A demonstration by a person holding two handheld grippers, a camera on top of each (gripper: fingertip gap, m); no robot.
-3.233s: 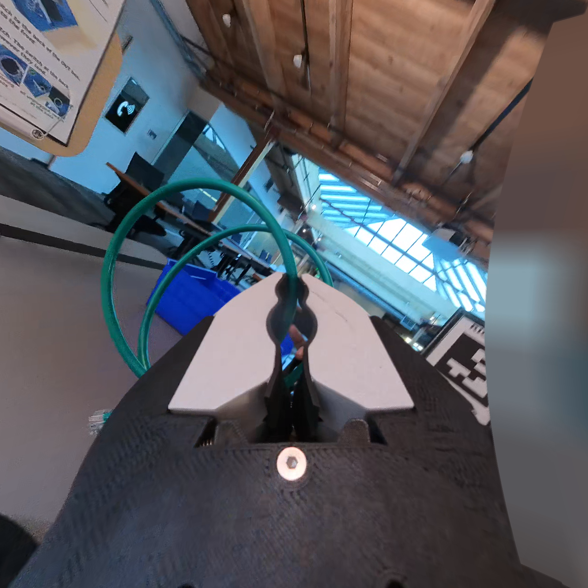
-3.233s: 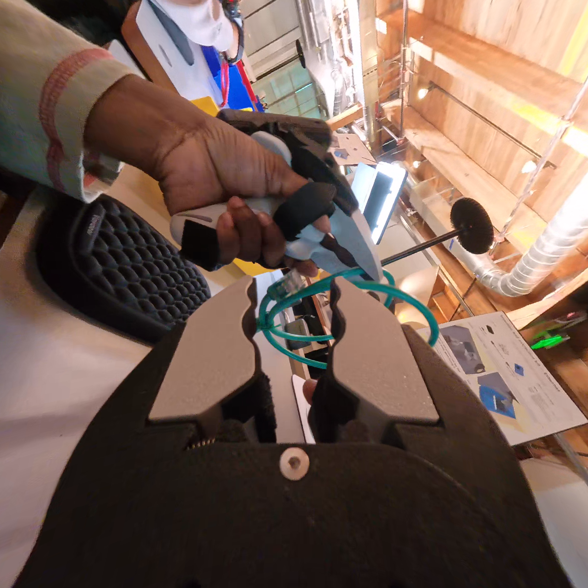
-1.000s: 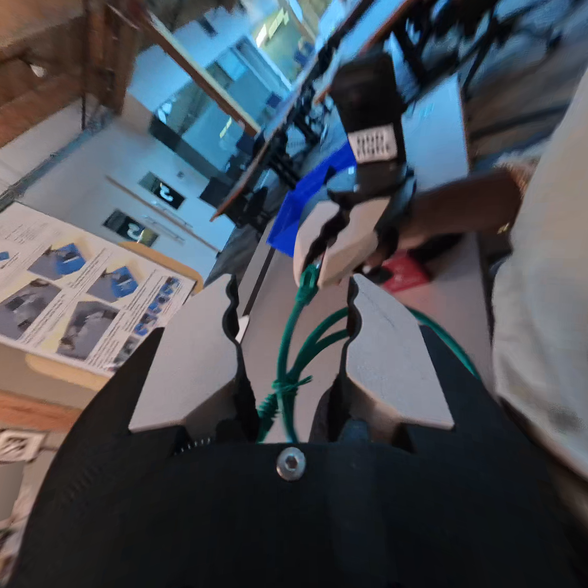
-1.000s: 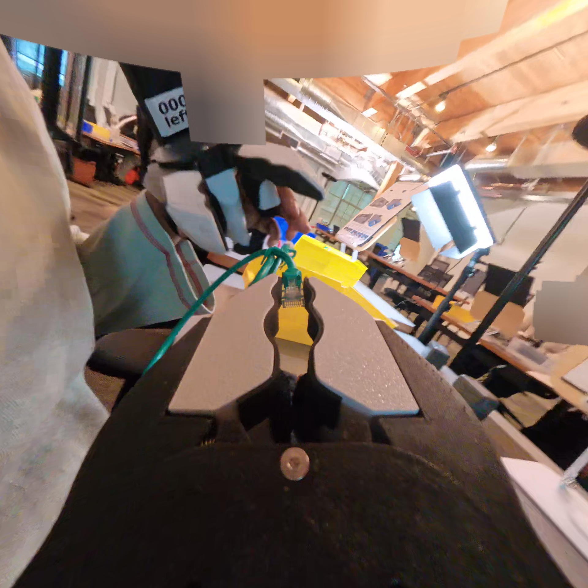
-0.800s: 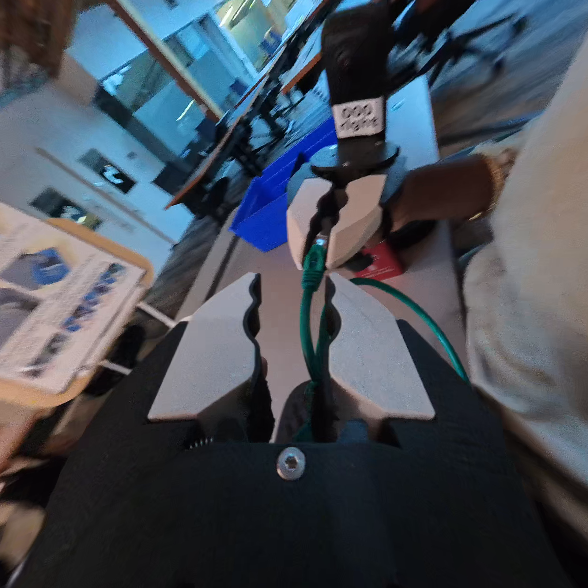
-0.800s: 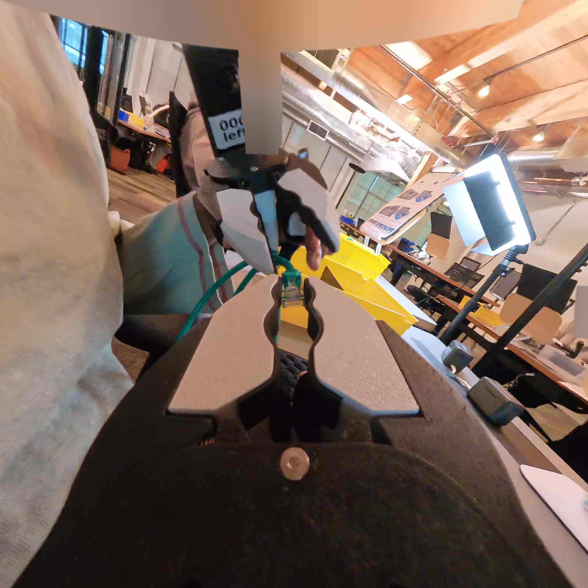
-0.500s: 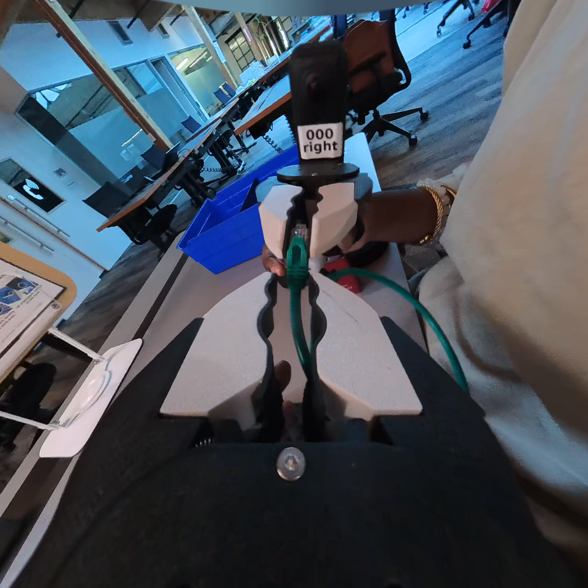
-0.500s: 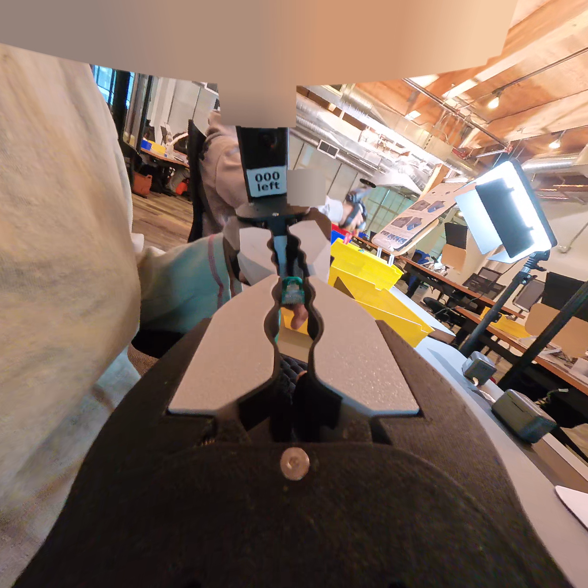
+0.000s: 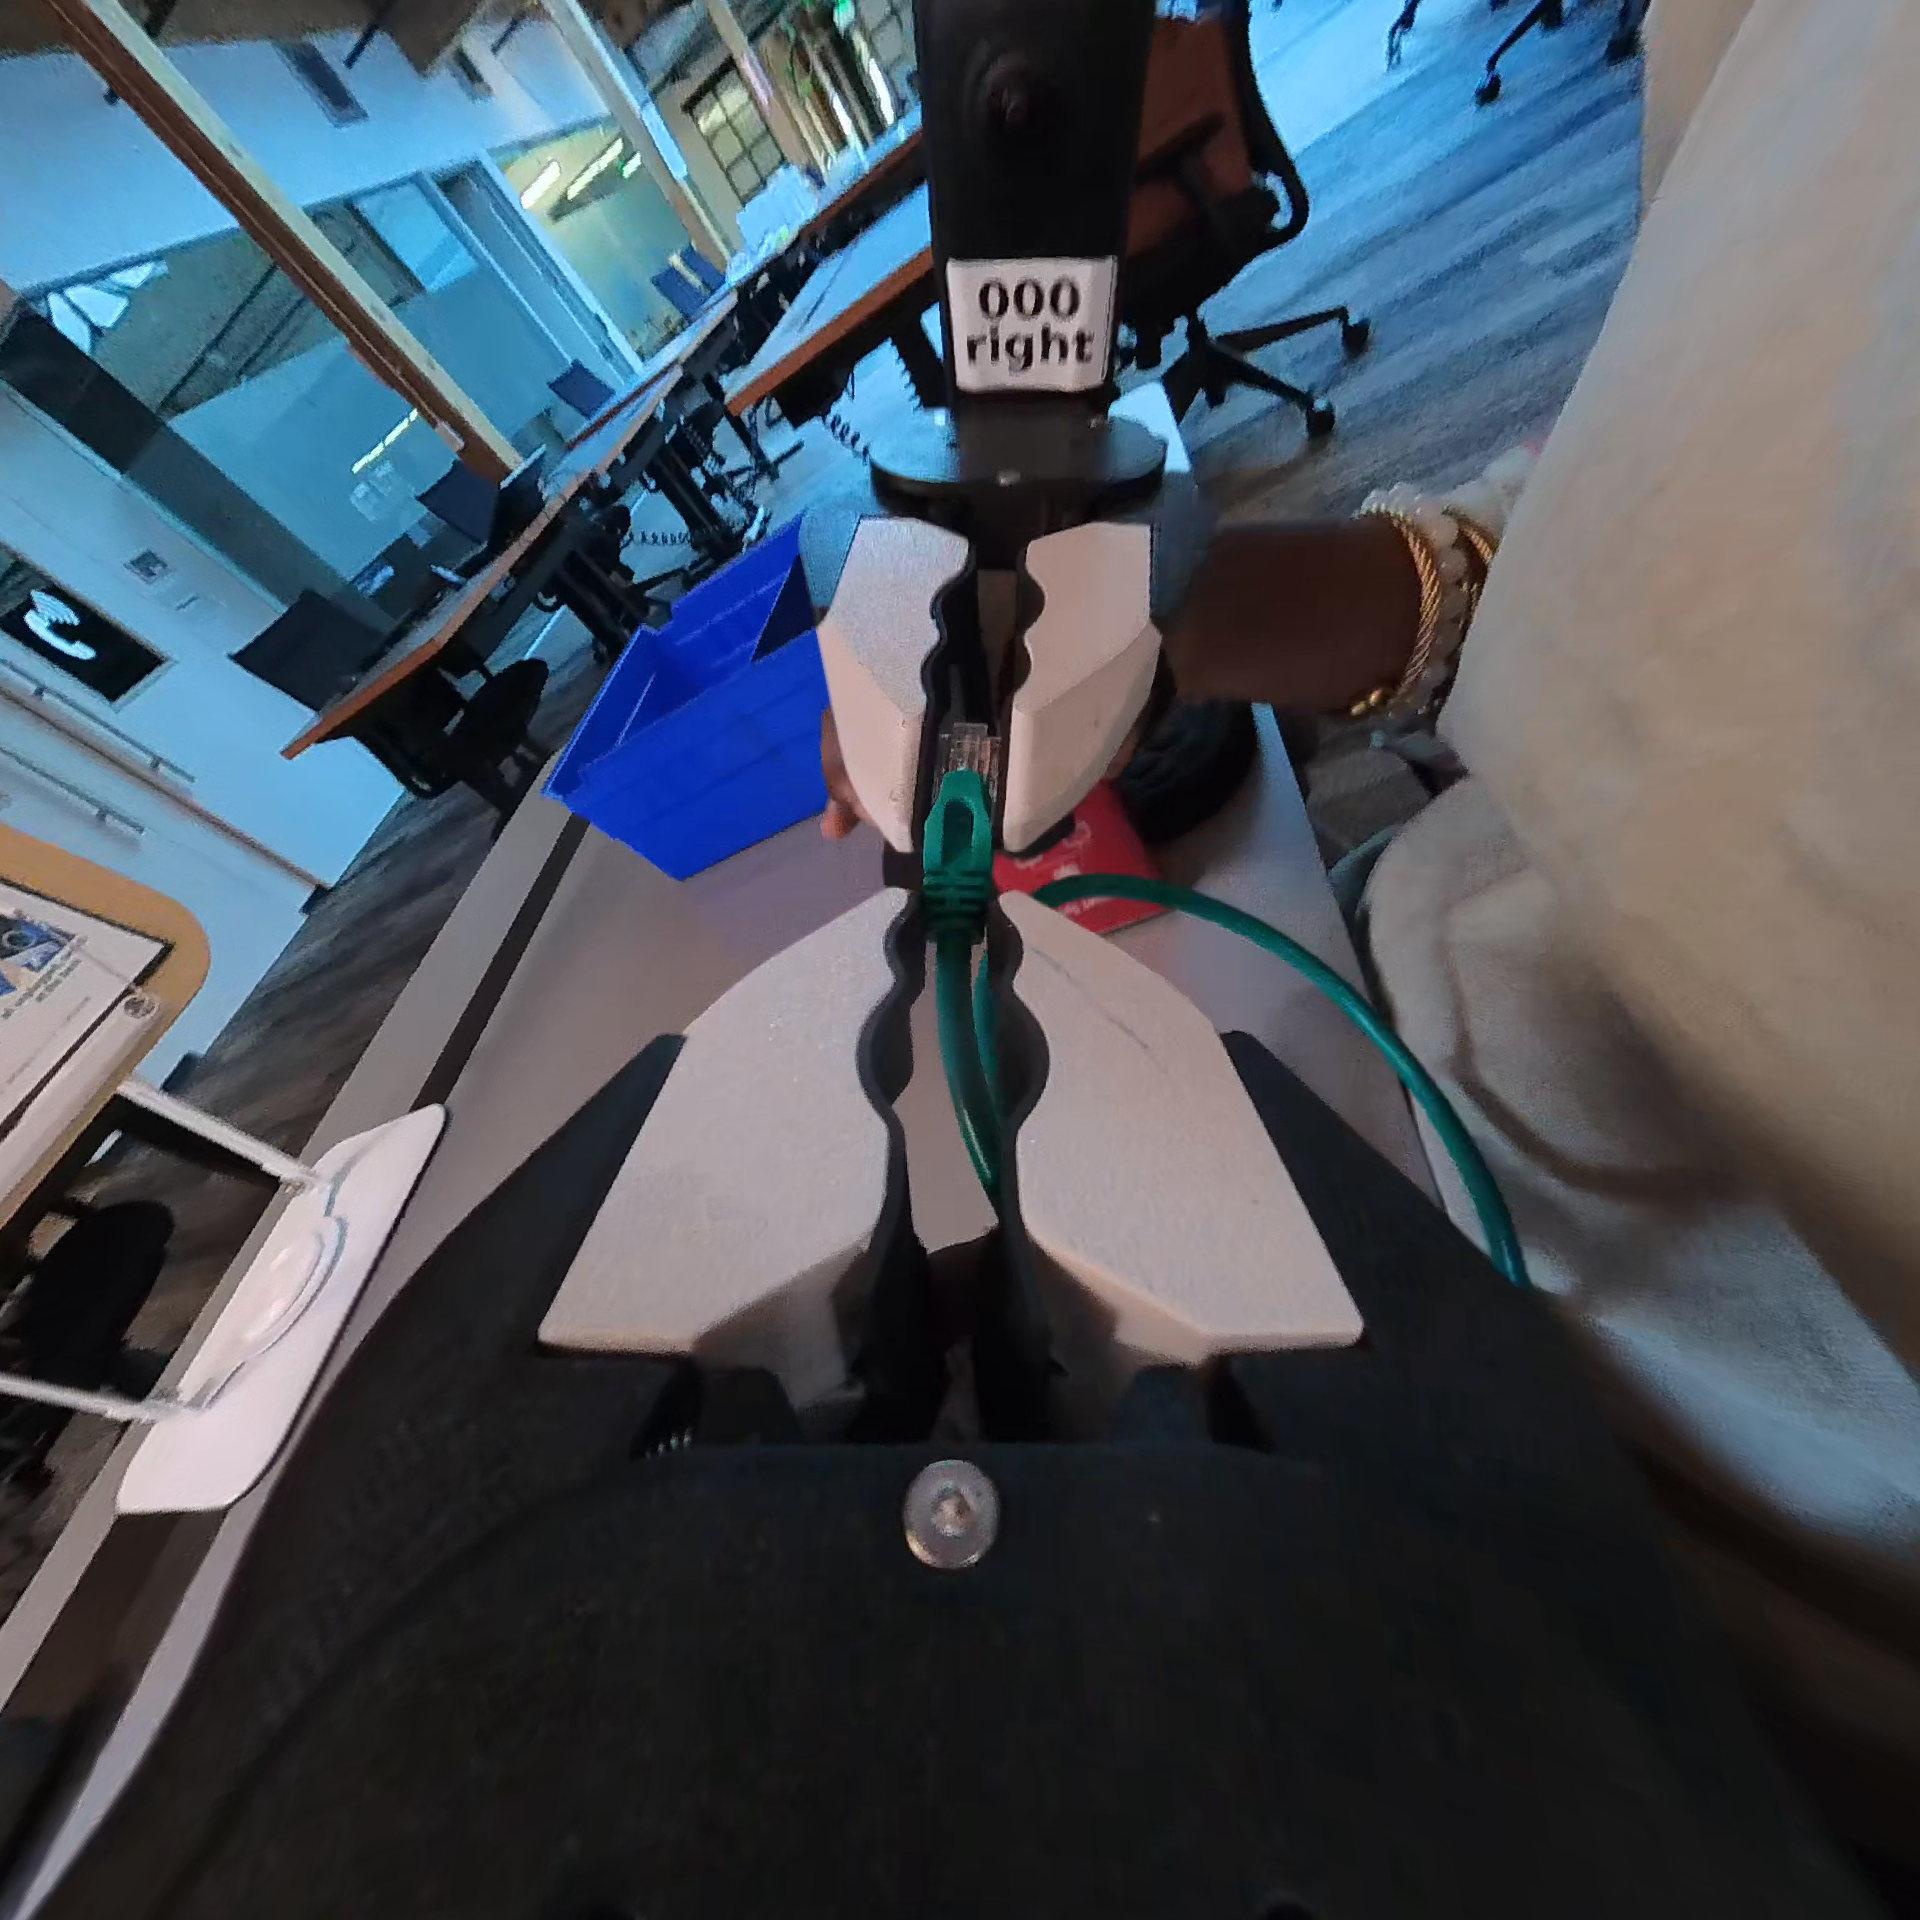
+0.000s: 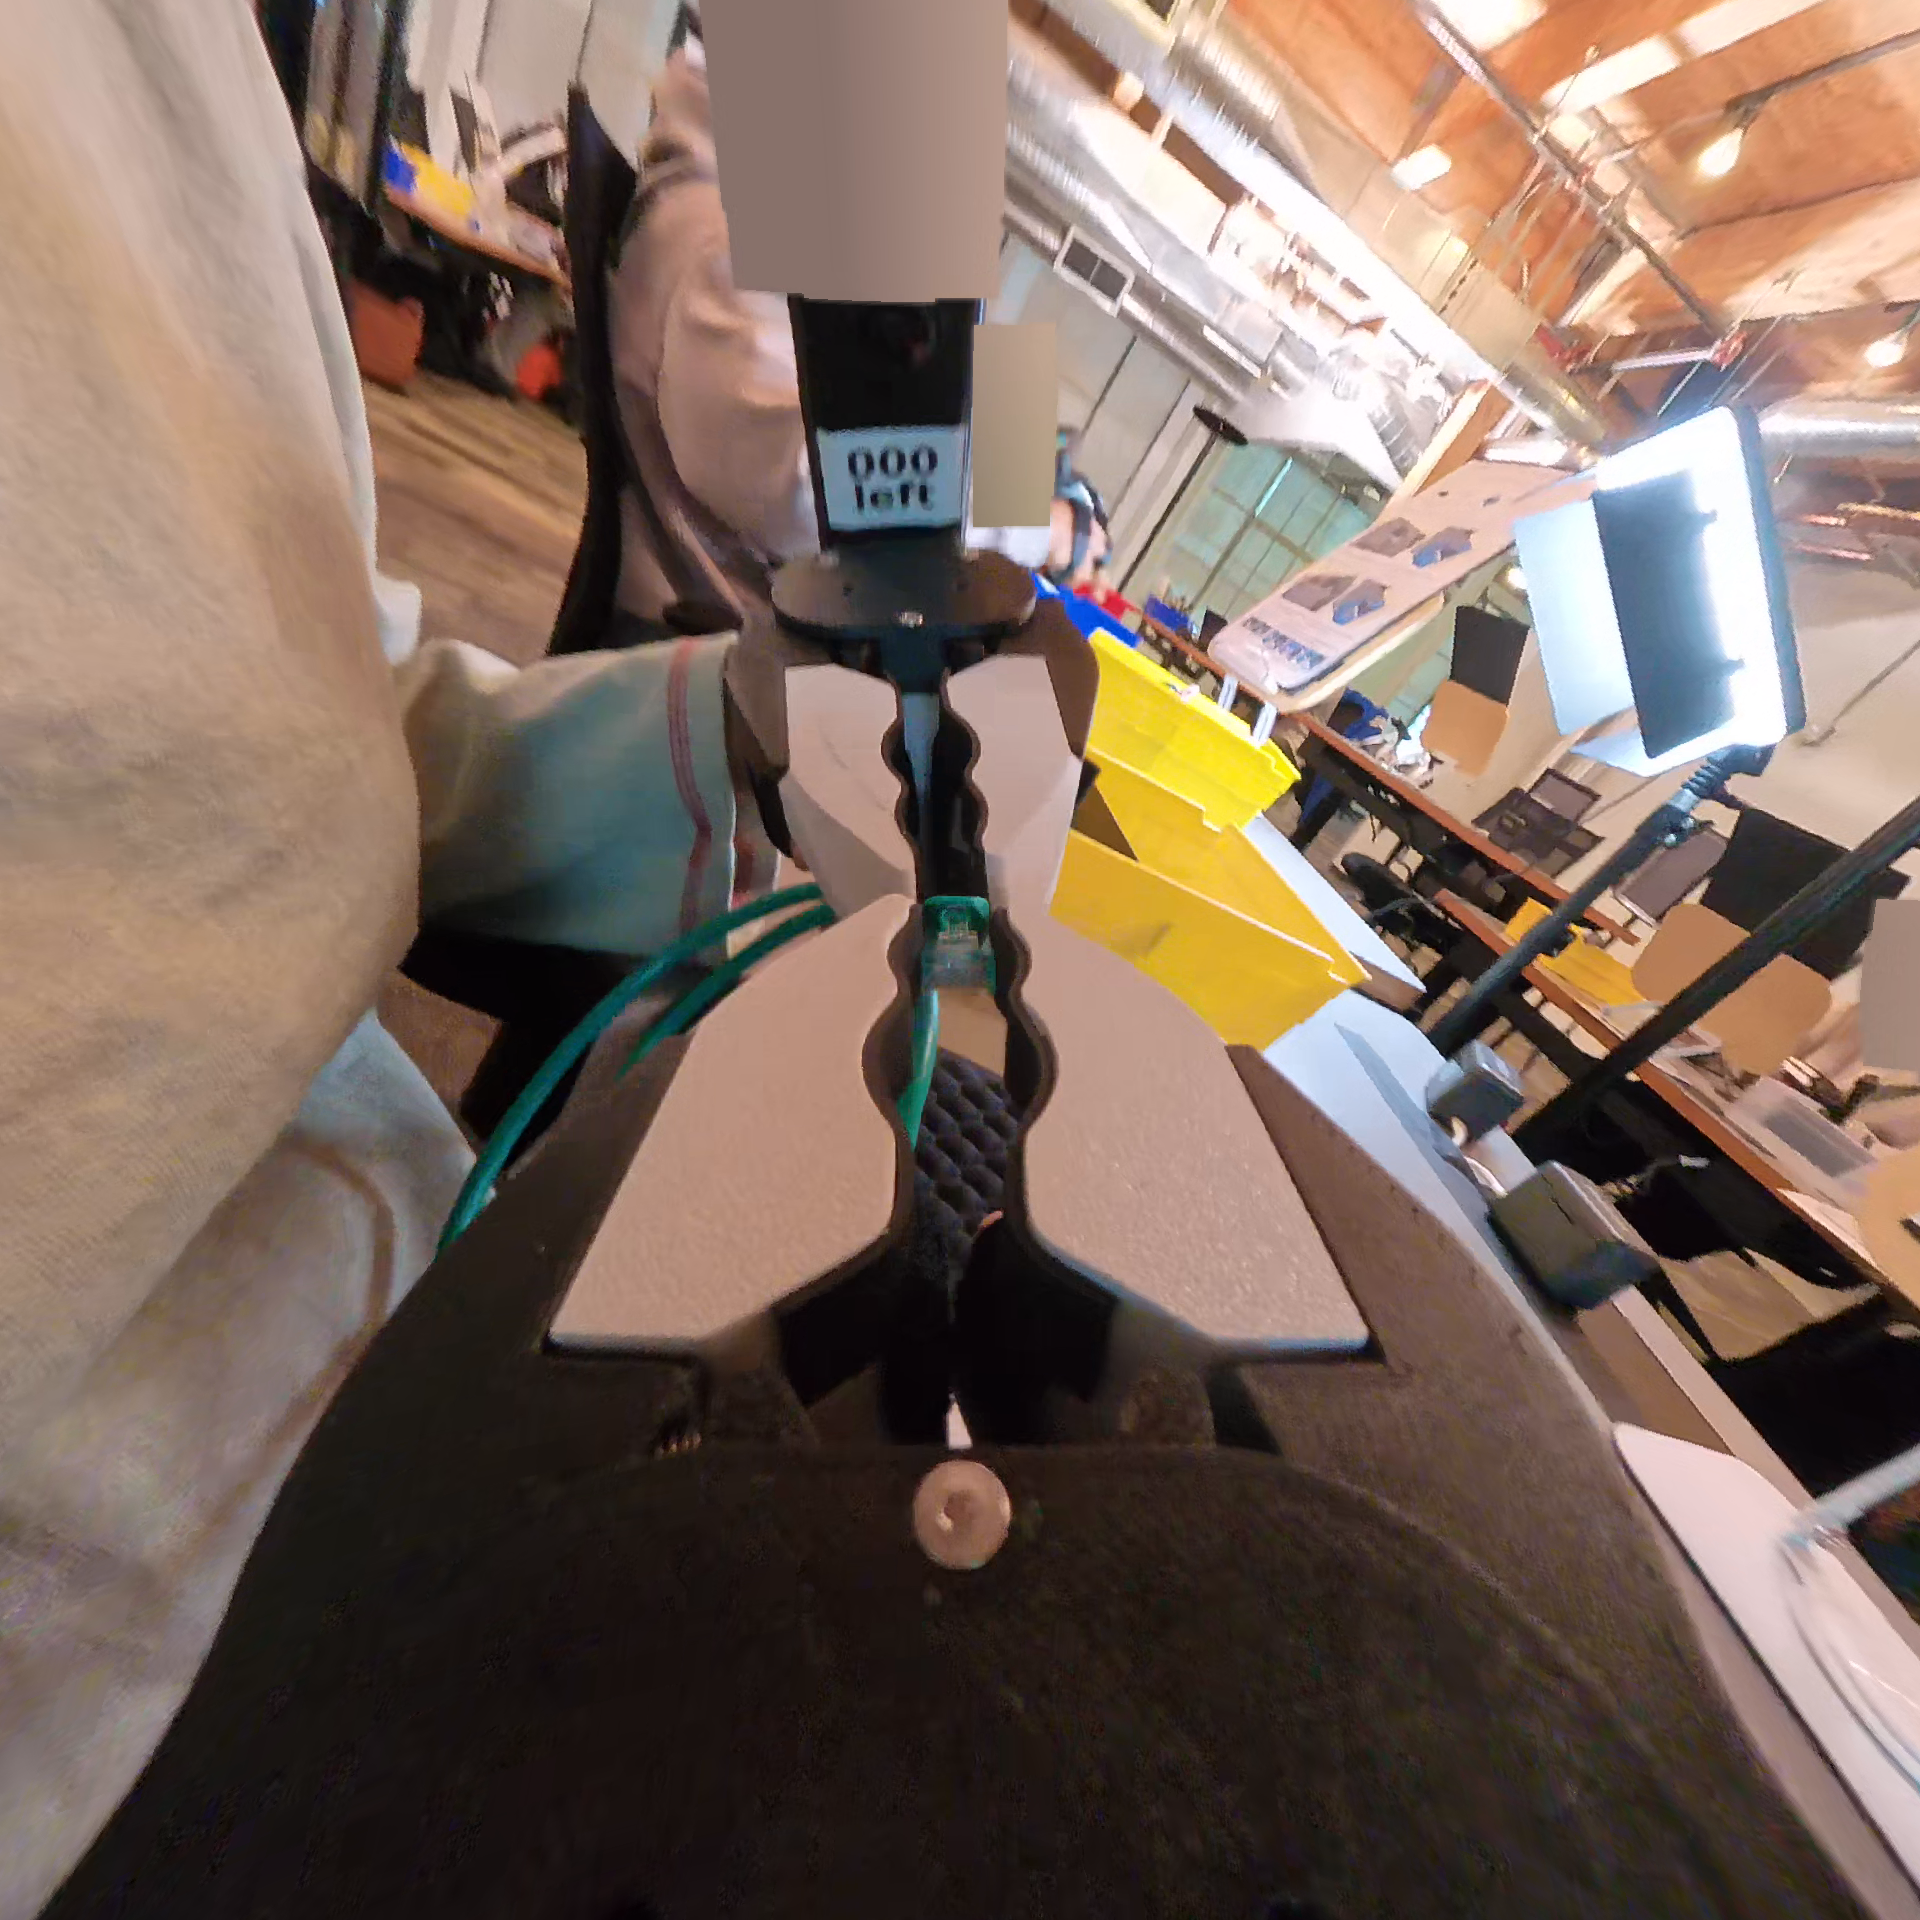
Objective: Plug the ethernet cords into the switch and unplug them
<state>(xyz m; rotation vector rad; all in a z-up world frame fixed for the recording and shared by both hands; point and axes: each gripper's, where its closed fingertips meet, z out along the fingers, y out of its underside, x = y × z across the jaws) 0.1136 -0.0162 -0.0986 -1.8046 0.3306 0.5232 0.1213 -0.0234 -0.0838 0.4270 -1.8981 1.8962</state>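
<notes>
Straight ahead in the left wrist view: left gripper (image 9: pixel 951 920) pinched narrow around the green ethernet cord (image 9: pixel 961 1049) just behind its boot, clear plug (image 9: pixel 966 746) poking forward into the tips of the right gripper (image 9: pixel 971 769) facing it (tip to tip). Grey table (image 9: pixel 665 956) underneath, blue bin (image 9: pixel 707 748) beyond.

Then the right wrist view: right gripper (image 10: pixel 956 920) clamped on that plug (image 10: pixel 956 951), left gripper (image 10: pixel 940 821) opposite, cord (image 10: pixel 623 997) looping off leftward. Yellow bins (image 10: pixel 1195 831) behind.
</notes>
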